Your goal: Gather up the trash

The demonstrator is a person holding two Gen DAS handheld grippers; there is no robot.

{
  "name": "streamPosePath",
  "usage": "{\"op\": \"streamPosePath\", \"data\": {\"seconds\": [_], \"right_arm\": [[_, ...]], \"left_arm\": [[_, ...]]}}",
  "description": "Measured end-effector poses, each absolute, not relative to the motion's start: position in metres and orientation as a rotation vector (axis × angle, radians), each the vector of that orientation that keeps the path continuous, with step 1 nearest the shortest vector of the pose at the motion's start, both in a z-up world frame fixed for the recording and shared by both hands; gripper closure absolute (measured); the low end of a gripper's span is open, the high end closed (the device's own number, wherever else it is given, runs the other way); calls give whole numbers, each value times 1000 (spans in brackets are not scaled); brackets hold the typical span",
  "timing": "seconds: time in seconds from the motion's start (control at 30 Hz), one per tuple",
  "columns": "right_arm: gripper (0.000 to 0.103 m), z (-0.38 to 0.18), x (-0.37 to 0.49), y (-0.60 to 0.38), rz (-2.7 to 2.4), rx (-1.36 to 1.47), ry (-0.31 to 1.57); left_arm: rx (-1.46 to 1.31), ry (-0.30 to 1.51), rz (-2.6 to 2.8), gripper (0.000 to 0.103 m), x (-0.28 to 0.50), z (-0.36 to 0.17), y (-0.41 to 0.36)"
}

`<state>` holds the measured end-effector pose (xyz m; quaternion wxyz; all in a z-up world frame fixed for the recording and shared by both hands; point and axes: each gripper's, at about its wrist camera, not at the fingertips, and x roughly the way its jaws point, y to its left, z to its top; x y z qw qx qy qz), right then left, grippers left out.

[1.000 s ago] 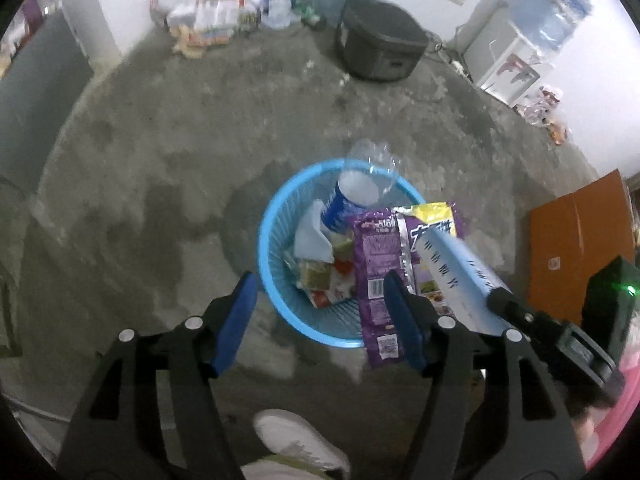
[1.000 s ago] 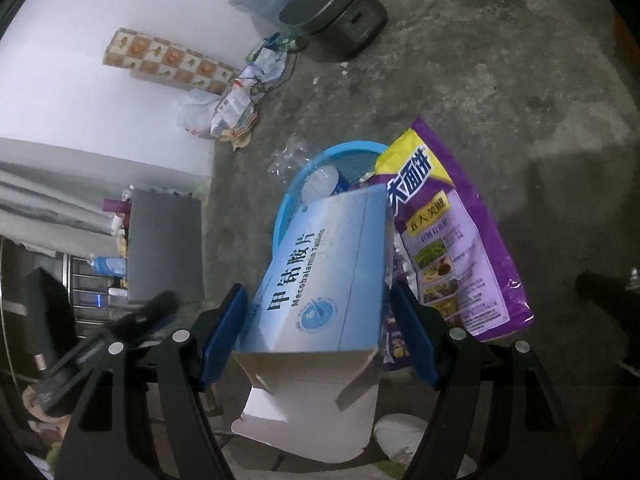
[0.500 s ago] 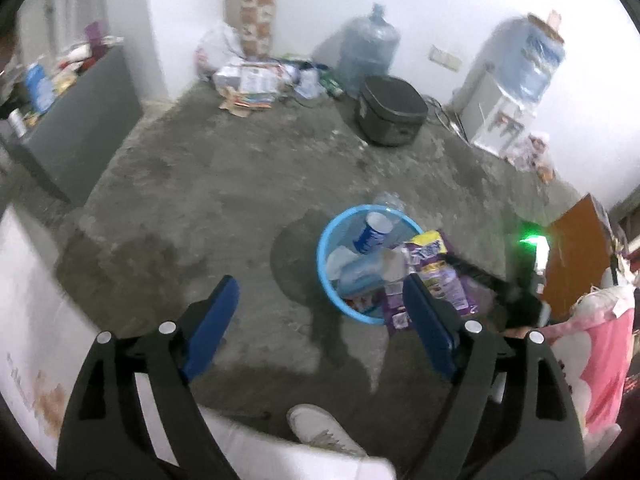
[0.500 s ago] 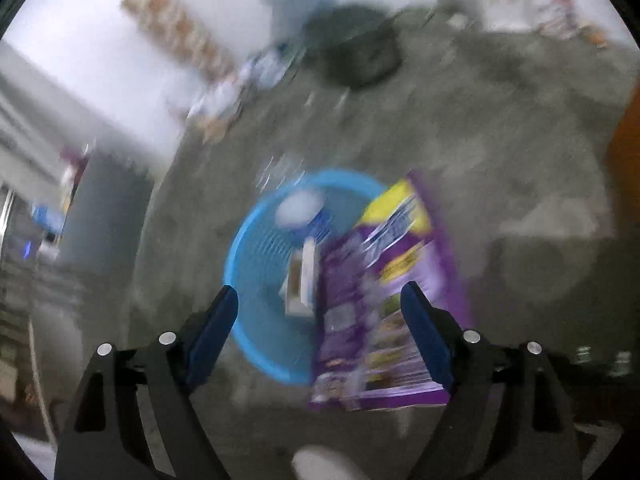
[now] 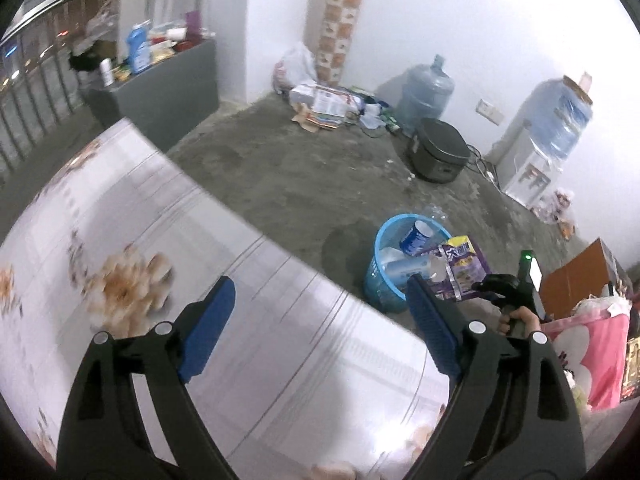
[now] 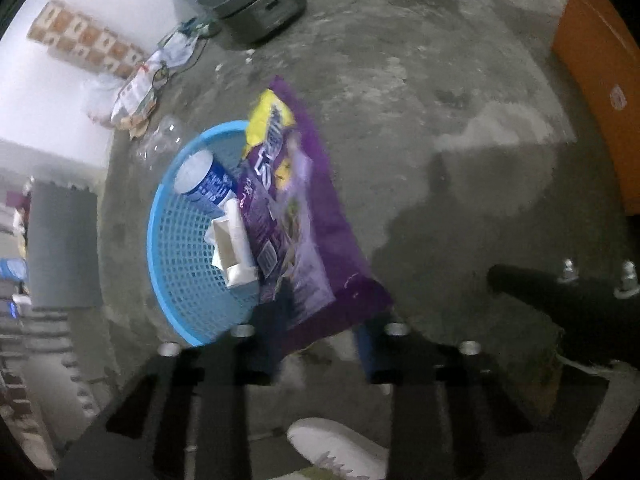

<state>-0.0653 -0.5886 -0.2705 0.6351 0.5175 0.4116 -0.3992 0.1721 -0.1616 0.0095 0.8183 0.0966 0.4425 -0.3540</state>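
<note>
Blurred by motion in the right wrist view: the purple snack bag (image 6: 296, 216), print unreadable, and the right hand-held gripper (image 6: 316, 344), whose closing fingers (image 6: 366, 350) hide the bag's lower edge, grip unclear. Hidden behind the bag: part of the blue basket (image 6: 180, 248). Smeared in the left view: the flowered bench (image 5: 224, 280).

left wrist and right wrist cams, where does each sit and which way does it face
Left wrist: on the left gripper, angled down over a floral table toward the room; the other hand shows.
Right wrist: on the right gripper, pointing steeply at the floor; jaws closing around the purple bag; a shoe shows.
Shared: blue basket.
</note>
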Motion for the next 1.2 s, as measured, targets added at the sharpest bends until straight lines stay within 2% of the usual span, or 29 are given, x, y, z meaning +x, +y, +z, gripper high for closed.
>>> {"op": "streamPosePath", "data": {"seconds": [0.1,0.43,0.53,0.57,0.6,0.67,0.77,0.97,1.1,1.2], "right_arm": [[93,-272,-45,-582,-909,1124,976],[94,-302,2,-560,-799,987,1116],[86,-291,-6,-556,-750,1012,1088],[78,-287,-9,-555,-740,1019,1080],[63,-280,-12,-552,-728,1020,1079],[47,-266,-20,-548,-726,1010,1064],[44,-234,-35,-536,-730,983,1022],[43,-162,-45,-501,-734,853,1008],[27,-83,-28,-440,-621,611,959],[21,-31,-7,-376,-436,452,889]], "left_arm": [[178,955,-732,20,165,7,-142],[152,942,-706,20,148,10,-117],[145,925,-704,20,139,12,-109],[140,923,-704,20,140,13,-108],[128,918,-703,20,138,14,-105],[105,909,-701,20,135,16,-100],[65,885,-698,20,130,22,-91],[-28,823,-682,19,113,36,-63],[-79,790,-635,15,102,44,-42],[-106,766,-586,14,96,46,-20]]}}
